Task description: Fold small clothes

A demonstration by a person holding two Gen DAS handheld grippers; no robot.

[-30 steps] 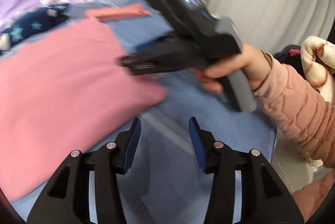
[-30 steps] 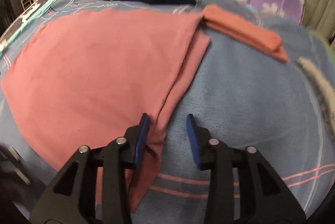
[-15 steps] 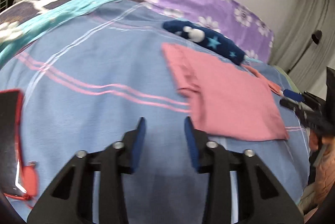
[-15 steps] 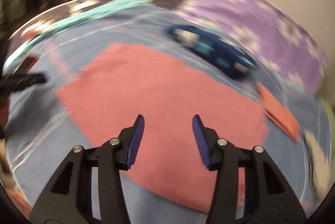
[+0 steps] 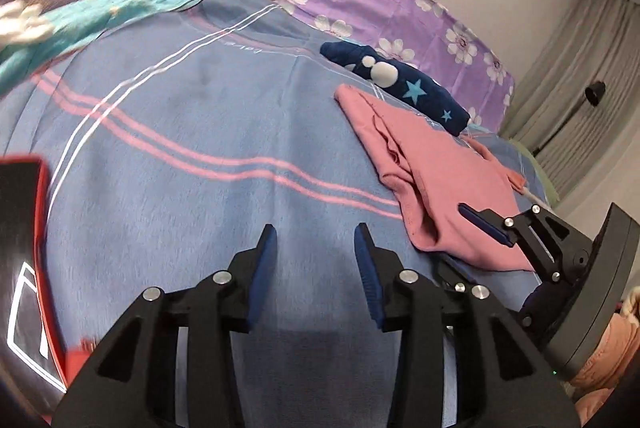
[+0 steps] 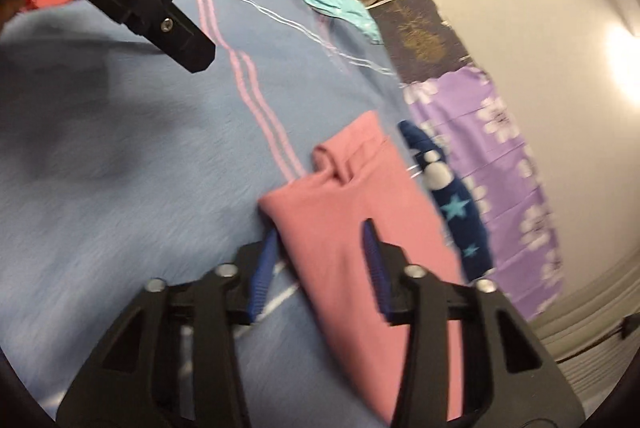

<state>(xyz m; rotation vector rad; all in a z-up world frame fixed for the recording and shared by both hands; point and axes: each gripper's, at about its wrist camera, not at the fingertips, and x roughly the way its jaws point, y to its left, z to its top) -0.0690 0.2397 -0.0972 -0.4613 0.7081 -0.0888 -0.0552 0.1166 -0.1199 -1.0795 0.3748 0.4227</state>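
Right wrist view shows the pink garment (image 6: pixel 352 228) already folded to a narrow stack on the bed (image 6: pixel 140 168) beside a navy piece (image 6: pixel 460 212), right tongs (image 6: pixel 320 260) straddling its near corner without pinching, left tongs (image 5: pixel 316 260) open over bare blanket, so I judge at least one fold remains.

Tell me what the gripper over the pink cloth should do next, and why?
Probably lower the right gripper a little and close on the near edge of the folded pink cotton garment. Its jaws, which have just been closing, are apart and astride that edge, not pinching it. The left gripper is open over the bare blue striped blanket, so it can't help yet.
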